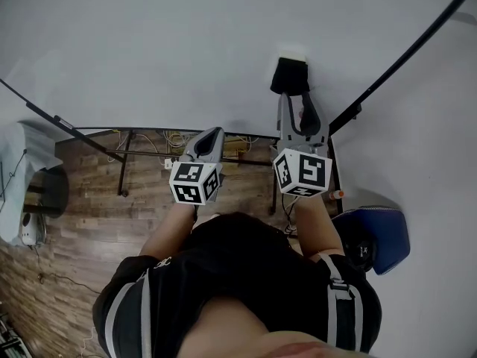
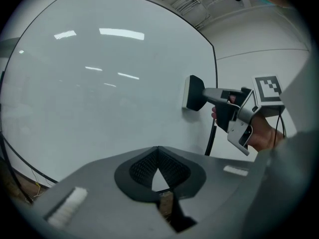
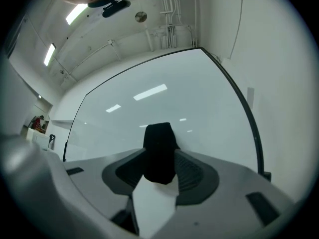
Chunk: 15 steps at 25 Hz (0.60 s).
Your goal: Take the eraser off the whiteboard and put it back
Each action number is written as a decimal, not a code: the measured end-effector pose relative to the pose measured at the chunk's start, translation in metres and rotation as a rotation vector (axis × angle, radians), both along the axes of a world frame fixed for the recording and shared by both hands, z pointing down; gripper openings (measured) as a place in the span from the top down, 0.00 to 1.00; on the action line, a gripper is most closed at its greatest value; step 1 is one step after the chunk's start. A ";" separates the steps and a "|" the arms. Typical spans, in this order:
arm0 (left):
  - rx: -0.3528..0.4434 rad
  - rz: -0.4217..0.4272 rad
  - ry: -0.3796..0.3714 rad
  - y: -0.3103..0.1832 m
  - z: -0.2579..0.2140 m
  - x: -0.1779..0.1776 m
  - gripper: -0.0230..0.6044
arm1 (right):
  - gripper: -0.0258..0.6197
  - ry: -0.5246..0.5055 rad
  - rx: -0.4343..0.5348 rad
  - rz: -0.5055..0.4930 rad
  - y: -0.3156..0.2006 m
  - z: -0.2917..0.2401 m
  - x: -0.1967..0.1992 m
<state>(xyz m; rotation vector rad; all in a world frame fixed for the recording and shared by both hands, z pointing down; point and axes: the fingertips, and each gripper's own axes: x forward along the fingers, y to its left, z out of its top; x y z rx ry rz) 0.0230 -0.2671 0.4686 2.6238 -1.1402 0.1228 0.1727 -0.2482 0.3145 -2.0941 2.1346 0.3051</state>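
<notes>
Right tool [image 3: 159, 154] jaws partly apart, flanking eraser [image 2: 193, 93] on whiteboard [image 2: 99, 83] | left tool [image 2: 158, 150] closed, empty, off to its left

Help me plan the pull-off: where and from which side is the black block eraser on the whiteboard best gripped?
Grip the black block eraser across its side faces, coming straight at the whiteboard. Its pale face lies flat on the board, so only the black back stands proud; the right gripper straddles it that way.

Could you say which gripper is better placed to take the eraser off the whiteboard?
The right gripper: the eraser on the whiteboard sits between its jaws; the left gripper is shut, well aside.
</notes>
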 end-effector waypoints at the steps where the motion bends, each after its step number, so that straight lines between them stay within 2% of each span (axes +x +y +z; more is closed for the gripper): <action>1: 0.000 -0.004 -0.001 0.001 0.000 -0.001 0.95 | 0.70 0.009 0.011 0.005 -0.002 -0.004 -0.001; 2: 0.002 -0.009 -0.002 0.001 -0.001 -0.003 0.95 | 0.66 0.018 0.020 0.012 -0.004 -0.007 -0.002; 7: -0.003 -0.040 -0.007 0.001 0.002 -0.013 0.95 | 0.59 0.017 0.016 0.008 -0.021 -0.016 -0.005; 15: -0.017 -0.060 -0.025 0.009 0.006 -0.025 0.95 | 0.58 0.011 -0.027 0.073 -0.037 -0.011 -0.010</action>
